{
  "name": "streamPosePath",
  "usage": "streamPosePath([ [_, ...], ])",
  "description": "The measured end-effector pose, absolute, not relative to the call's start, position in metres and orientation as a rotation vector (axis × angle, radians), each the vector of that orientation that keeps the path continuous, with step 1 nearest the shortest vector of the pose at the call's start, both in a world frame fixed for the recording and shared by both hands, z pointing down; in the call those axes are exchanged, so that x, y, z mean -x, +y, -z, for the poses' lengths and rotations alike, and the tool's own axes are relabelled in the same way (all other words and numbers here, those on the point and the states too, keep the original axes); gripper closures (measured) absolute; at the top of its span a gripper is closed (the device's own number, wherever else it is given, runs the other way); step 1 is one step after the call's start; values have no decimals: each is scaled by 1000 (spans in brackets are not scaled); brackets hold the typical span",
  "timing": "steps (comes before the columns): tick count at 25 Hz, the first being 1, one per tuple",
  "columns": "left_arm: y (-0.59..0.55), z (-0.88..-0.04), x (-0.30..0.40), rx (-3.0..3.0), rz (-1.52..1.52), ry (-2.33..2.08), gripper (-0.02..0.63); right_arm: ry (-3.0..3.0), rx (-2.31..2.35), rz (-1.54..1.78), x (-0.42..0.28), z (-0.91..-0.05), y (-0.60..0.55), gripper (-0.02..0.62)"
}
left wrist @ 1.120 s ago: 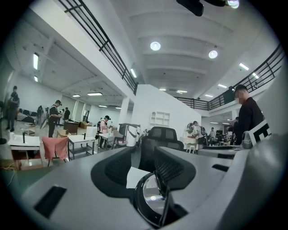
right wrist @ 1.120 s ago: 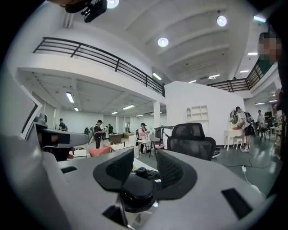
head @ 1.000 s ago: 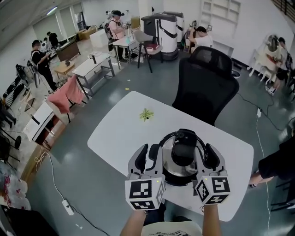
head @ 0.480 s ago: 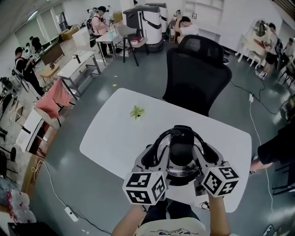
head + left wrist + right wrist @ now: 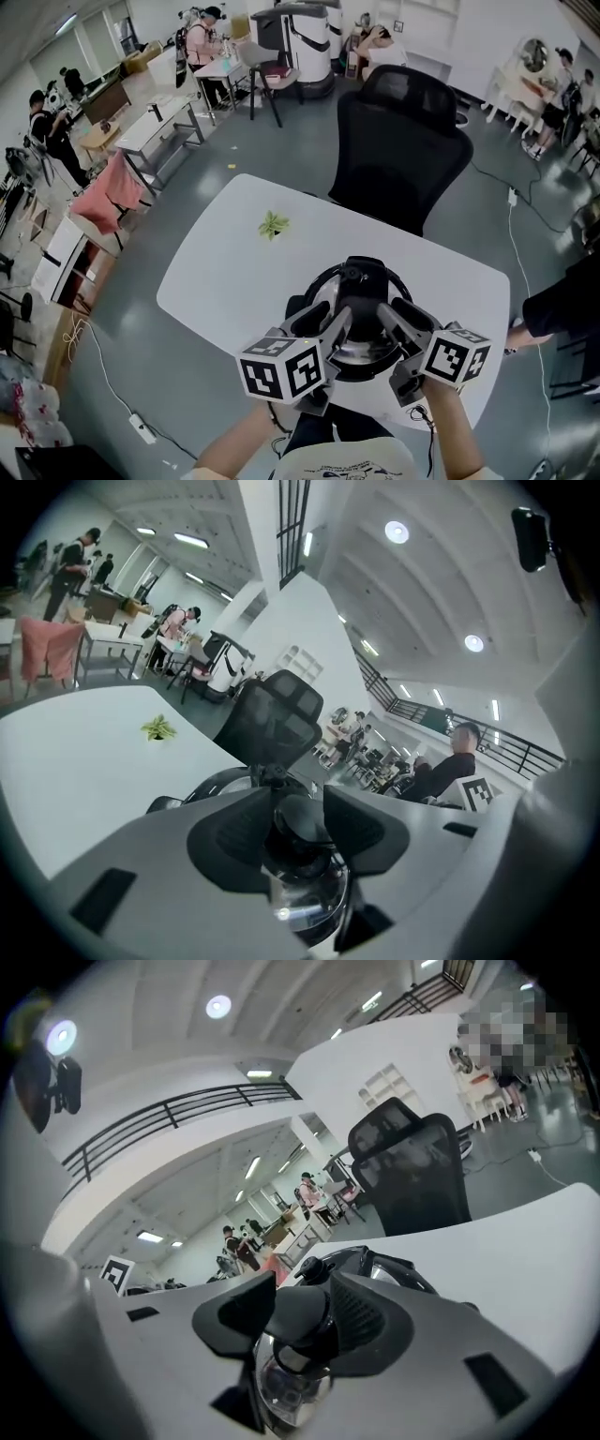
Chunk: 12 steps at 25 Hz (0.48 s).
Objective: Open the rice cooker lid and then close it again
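- My left gripper and my right gripper meet over the rice cooker. Both sets of jaws stand wide apart and have just been opening. The black knob of the lid sits between them in each gripper view, and I see no firm pinch on it.
- The cooker stands on the white table, close to the edge nearest me, and the lid looks down on the pot (so the opening, as I judge it, is not yet done).
- What could go wrong:
  - Two grippers crowd one small knob. If both close at once, they may jam against each other instead of seating on it.
  - A grip from one jaw alone could slip off the rounded knob and let the lid drop back.
  - A pull towards me could drag the whole cooker to the table edge, since nothing braces its body.
- In the way: the cooker's black carrying handle arches round the far side of the lid and may limit how far the lid tips back.
- Around:
  - A small green plant lies well apart on the table.
  - A black office chair stands behind the table.
  - Someone's dark sleeve shows at the right.
  - Other people work at desks far behind.
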<state>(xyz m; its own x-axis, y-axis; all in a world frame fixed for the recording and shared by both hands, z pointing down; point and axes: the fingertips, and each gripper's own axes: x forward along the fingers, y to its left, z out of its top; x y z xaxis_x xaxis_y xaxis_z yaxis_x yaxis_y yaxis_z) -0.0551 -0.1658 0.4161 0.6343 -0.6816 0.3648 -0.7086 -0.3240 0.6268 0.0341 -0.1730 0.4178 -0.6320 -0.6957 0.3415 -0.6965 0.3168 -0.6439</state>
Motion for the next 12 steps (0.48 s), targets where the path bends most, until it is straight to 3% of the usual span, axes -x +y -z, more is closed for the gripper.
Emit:
streamPosePath([
  [12, -171, -434, 38, -1924, -30, -971, 431, -2493, -1177, -1511, -34, -435, -184, 388],
])
